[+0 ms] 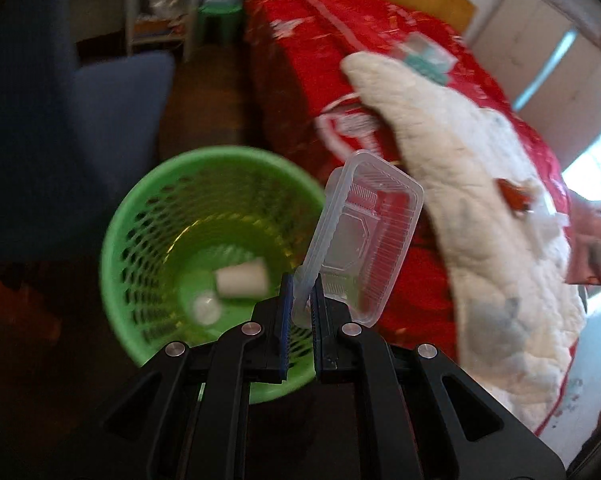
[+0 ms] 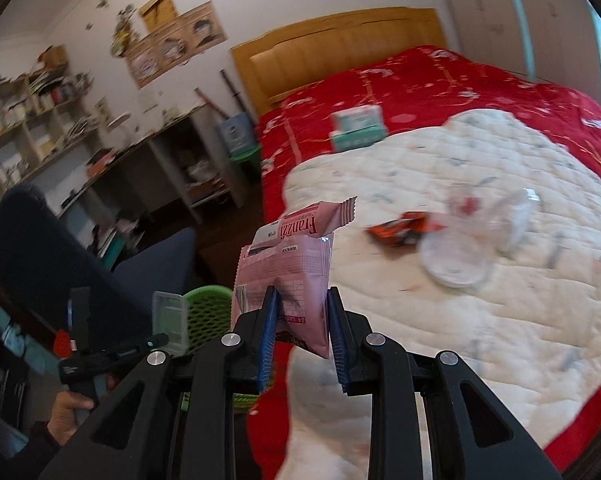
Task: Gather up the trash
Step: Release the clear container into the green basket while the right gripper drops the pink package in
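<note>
Between our left gripper (image 1: 300, 300) fingers we are pinching the rim of a clear plastic tray (image 1: 360, 236), jaws clenched on its thin lip; it is hanging just beside the green basket (image 1: 140, 216), where a white cup (image 1: 242, 278) is already lying. We are judging the tray light, springy and slick, so the rolled rim is the surest hold. Our right gripper (image 2: 302, 320) is clamping the pink snack wrapper (image 2: 288, 276) low on its soft, crinkly body. Farther off on the white quilt (image 2: 500, 320) an orange wrapper (image 2: 400, 230) and clear cups (image 2: 480, 232) are waiting, with a teal box (image 2: 356, 126) beyond.
</note>
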The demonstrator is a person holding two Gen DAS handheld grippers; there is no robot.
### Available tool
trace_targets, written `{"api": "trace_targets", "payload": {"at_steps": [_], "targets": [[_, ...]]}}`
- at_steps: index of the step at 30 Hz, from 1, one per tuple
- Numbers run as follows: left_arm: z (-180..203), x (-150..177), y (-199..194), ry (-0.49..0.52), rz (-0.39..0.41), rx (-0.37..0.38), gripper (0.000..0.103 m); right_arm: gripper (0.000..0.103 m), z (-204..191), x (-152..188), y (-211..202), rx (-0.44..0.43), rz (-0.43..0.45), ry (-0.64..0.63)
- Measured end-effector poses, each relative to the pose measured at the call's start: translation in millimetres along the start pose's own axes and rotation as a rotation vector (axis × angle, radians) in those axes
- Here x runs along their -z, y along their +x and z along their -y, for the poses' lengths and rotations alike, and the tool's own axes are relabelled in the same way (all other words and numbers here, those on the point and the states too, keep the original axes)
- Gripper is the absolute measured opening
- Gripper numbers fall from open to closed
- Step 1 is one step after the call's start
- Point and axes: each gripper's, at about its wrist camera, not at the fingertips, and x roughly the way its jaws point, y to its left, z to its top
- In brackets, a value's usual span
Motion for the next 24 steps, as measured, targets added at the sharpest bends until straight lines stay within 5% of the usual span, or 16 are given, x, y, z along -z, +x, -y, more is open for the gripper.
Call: {"api": "trace_targets", "payload": {"at_steps": [8,11,24], "targets": [[-44,14,22,-0.089,-0.061,-0.029,0.012,0.024,-46,-1,41,-0.061,-0.064,-0.072],[-55,19,21,-0.115,-0.063,-0.039,0.04,0.025,-58,0,55,-0.082,-0.087,-0.09],[-94,25,-24,-0.197,0.035,-0.072,0.055,0.025,-112,25,118,-0.147,-0.212,-0.168]]}}
